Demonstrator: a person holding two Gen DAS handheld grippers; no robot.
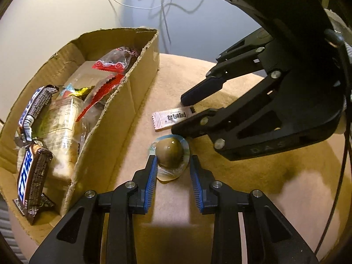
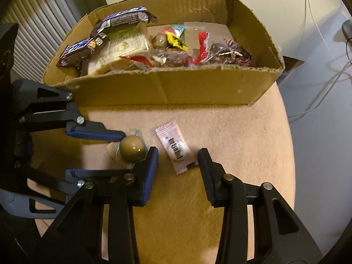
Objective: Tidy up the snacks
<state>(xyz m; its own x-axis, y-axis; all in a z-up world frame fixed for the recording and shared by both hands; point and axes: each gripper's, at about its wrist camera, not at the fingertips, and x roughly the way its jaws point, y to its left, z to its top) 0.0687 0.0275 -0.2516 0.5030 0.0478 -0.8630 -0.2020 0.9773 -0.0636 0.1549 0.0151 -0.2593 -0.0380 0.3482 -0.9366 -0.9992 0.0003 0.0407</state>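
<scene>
A brown packaged egg [image 1: 169, 155] lies on the tan cushion between the open fingers of my left gripper [image 1: 172, 165]; the fingers sit on either side of it, with gaps. It also shows in the right wrist view [image 2: 132, 149], with the left gripper [image 2: 123, 151] around it. A pink candy packet [image 1: 171, 118] lies just beyond. My right gripper [image 2: 178, 156] is open with its fingers on either side of the packet [image 2: 177, 148]. In the left wrist view the right gripper [image 1: 182, 114] hovers over the packet. The cardboard box [image 1: 123, 114] holds several snacks.
The box [image 2: 167, 88] stands at the cushion's far side, filled with Snickers bars [image 2: 77, 51], bread packs and red-wrapped sweets [image 2: 202, 48]. White and black cables [image 1: 162, 6] run across the grey floor beyond. The cushion edge [image 2: 288, 145] drops off on the right.
</scene>
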